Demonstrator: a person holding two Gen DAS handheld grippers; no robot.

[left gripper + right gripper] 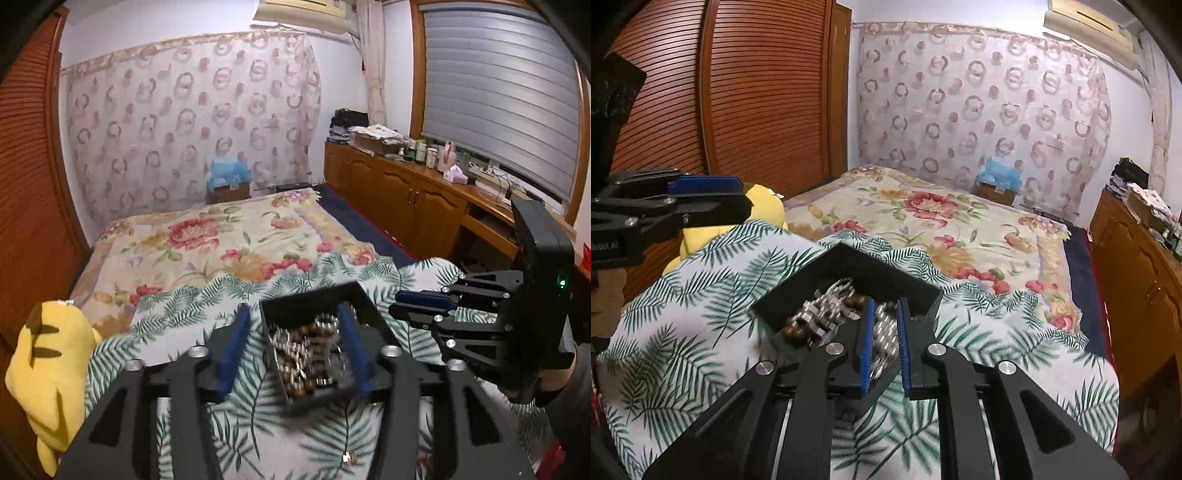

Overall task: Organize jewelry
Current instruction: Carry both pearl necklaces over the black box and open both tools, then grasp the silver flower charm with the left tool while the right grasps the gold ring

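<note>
A black open box (314,299) sits on a leaf-print cloth (177,317); it holds brown bead bracelets (295,380) and silver chains (284,343). My left gripper (293,326) is open, its blue pads either side of the box's left wall. In the right wrist view the same box (849,266) lies ahead with silver chains (831,306) and brown beads (796,330). My right gripper (886,306) is nearly shut, and a silver chain (884,343) runs between its pads. Each gripper also shows in the other's view: the right (417,302), the left (713,192).
A small piece of jewelry (347,458) lies on the cloth near me. A yellow plush toy (48,369) sits at the left. A floral bedspread (221,240) lies beyond the cloth. Wooden cabinets (406,192) with clutter run along the right; a slatted wardrobe (757,92) stands at the left.
</note>
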